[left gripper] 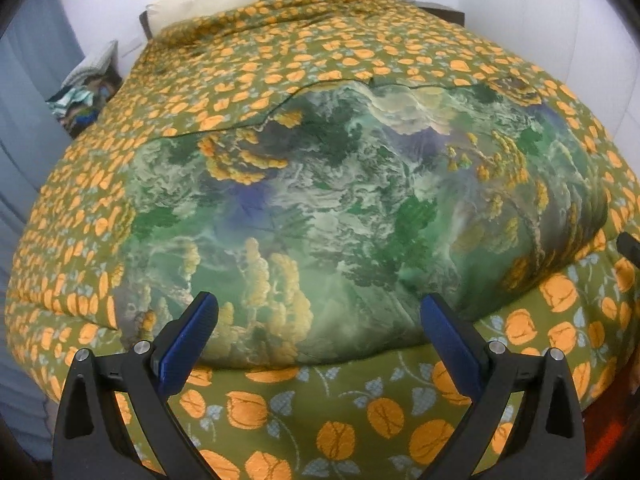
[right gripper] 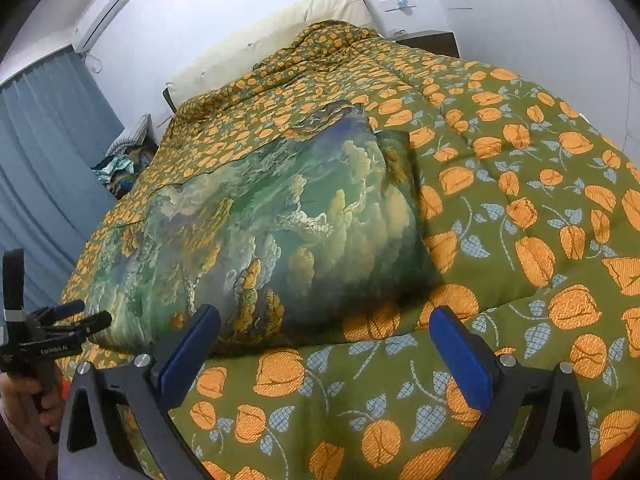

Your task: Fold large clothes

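A large garment with a green landscape print (left gripper: 320, 208) lies folded flat on a bed, its near edge just beyond my left gripper (left gripper: 318, 312). That gripper is open, nothing between its blue pads. In the right wrist view the same garment (right gripper: 260, 240) lies ahead and to the left, and my right gripper (right gripper: 326, 326) hovers open over the bedspread near the garment's near right corner. The left gripper (right gripper: 76, 318) shows at the far left of that view, held by a hand (right gripper: 24, 396).
An olive bedspread with orange flowers (left gripper: 360, 420) (right gripper: 520, 208) covers the bed. A cream headboard cushion (right gripper: 280, 28) stands at the far end. A pile of clothes (left gripper: 86, 96) lies left of the bed by blue curtains (right gripper: 44, 132). White walls lie behind and right.
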`<state>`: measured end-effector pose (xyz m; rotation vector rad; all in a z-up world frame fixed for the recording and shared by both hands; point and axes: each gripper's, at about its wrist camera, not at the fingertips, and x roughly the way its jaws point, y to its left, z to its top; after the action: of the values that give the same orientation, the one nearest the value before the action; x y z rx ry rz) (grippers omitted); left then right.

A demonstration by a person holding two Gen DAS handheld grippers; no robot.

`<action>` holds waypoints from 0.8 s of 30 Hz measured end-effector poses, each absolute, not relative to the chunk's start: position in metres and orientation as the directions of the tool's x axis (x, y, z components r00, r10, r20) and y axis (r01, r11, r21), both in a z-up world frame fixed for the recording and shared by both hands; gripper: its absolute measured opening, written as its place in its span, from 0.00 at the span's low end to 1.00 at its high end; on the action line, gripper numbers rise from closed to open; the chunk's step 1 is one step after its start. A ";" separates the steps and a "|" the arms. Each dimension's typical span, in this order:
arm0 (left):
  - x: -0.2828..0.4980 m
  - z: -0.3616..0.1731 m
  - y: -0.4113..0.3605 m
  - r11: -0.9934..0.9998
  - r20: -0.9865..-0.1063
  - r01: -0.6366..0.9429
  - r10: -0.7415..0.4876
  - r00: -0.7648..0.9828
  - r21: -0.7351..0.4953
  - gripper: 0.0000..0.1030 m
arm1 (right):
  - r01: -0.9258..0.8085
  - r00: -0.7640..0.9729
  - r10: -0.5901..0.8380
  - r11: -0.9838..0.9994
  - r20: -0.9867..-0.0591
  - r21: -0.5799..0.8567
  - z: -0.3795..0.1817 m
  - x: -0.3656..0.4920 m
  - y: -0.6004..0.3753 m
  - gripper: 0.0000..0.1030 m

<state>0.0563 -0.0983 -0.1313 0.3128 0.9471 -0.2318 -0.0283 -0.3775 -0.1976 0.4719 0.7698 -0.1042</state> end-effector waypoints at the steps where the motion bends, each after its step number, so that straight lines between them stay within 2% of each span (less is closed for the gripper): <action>1: 0.057 -0.131 -0.098 0.931 -0.823 0.327 -0.056 0.566 0.161 0.98 | 0.258 0.716 0.080 0.893 -0.693 0.369 -0.198 -0.027 -0.376 1.00; 15: 0.061 -0.136 -0.103 0.932 -0.831 0.328 -0.057 0.553 0.154 0.98 | 0.258 0.703 0.093 0.891 -0.705 0.375 -0.204 -0.023 -0.377 1.00; 19: 0.067 -0.130 -0.114 0.912 -0.833 0.407 -0.185 0.521 0.052 0.98 | 0.270 0.704 0.126 0.863 -0.699 0.427 -0.207 -0.020 -0.388 1.00; 21: 0.073 -0.124 -0.130 0.874 -0.824 0.486 -0.286 0.489 -0.015 0.99 | 0.299 0.713 0.139 0.826 -0.687 0.478 -0.207 -0.014 -0.403 1.00; 24: 0.083 -0.125 -0.159 0.817 -0.811 0.574 -0.372 0.451 -0.055 0.99 | 0.323 0.742 0.186 0.742 -0.644 0.587 -0.208 0.000 -0.431 1.00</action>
<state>0.0833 -0.1590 -0.1254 0.2408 0.9342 -0.5909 0.0000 -0.4307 -0.2083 0.7479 0.7488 -0.0832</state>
